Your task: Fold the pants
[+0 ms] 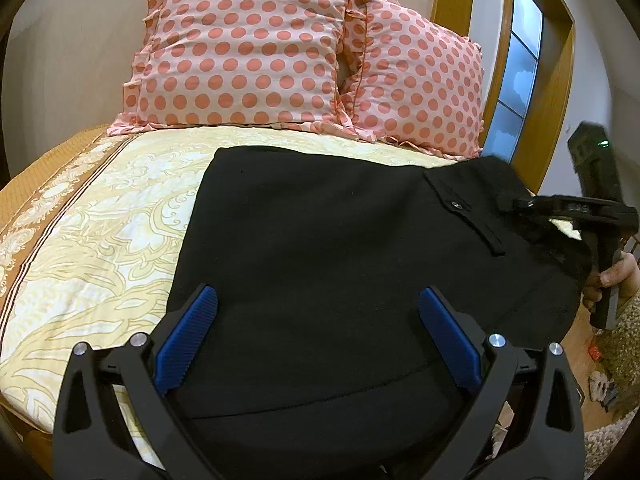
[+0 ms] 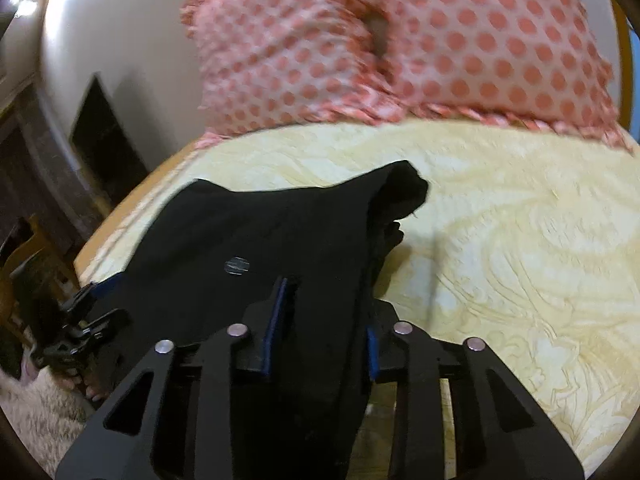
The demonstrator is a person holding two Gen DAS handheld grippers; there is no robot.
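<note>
Black pants [image 1: 320, 240] lie spread across the bed, their buttoned waistband [image 1: 456, 204] toward the right. Low over their near part my left gripper [image 1: 320, 320] stands wide open, its blue pads [image 1: 200, 332] apart with only flat cloth under them. At the waistband edge, my right gripper [image 1: 532, 224] is held by a hand [image 1: 612, 276]. In the right wrist view that gripper [image 2: 324, 340] is shut on a bunched fold of the pants [image 2: 280, 232], whose far corner [image 2: 400, 188] stands raised off the cover. The left gripper [image 2: 80, 320] shows at the pants' far side.
A cream patterned bedcover [image 1: 100, 240] lies under the pants. Two pink polka-dot pillows [image 1: 248, 48] [image 1: 420, 80] lean against the wall at the head. A wooden door frame [image 1: 552, 80] stands to the right. Beside the bed is a shaggy rug [image 2: 40, 412].
</note>
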